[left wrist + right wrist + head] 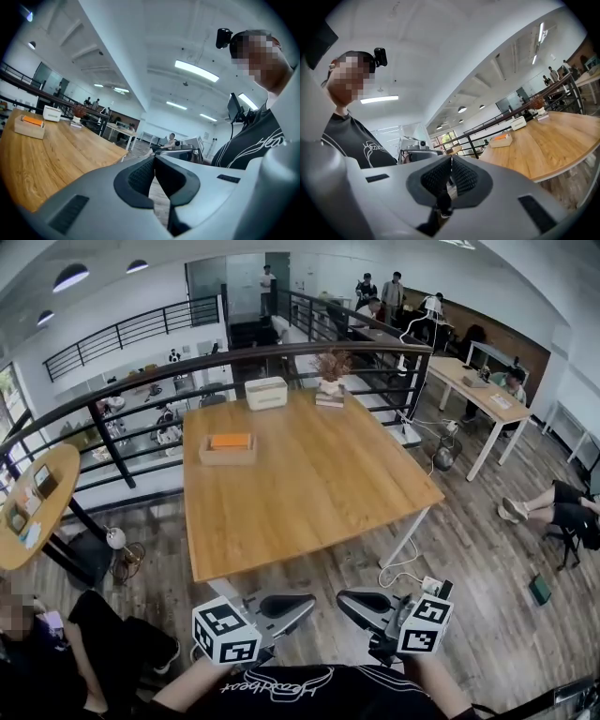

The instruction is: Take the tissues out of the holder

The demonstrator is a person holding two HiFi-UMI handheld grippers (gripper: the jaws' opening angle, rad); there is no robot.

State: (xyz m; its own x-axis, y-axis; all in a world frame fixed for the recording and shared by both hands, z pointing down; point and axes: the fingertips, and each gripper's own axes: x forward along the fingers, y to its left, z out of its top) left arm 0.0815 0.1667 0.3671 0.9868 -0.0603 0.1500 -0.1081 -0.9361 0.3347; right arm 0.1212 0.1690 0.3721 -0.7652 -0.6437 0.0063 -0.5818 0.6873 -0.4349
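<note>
Both grippers hang just off the table's (319, 488) near edge. The left gripper (286, 606) and right gripper (359, 602) are both pinched fully closed, nothing in either. The wooden holder (225, 457) with its orange tissue pack (230, 441) sits well away, far-left on the table.

Only a white looping script shows, on the black shirt (281, 688) just behind the left claw (307, 602) and right claw (344, 599), too unclear to read.
</note>
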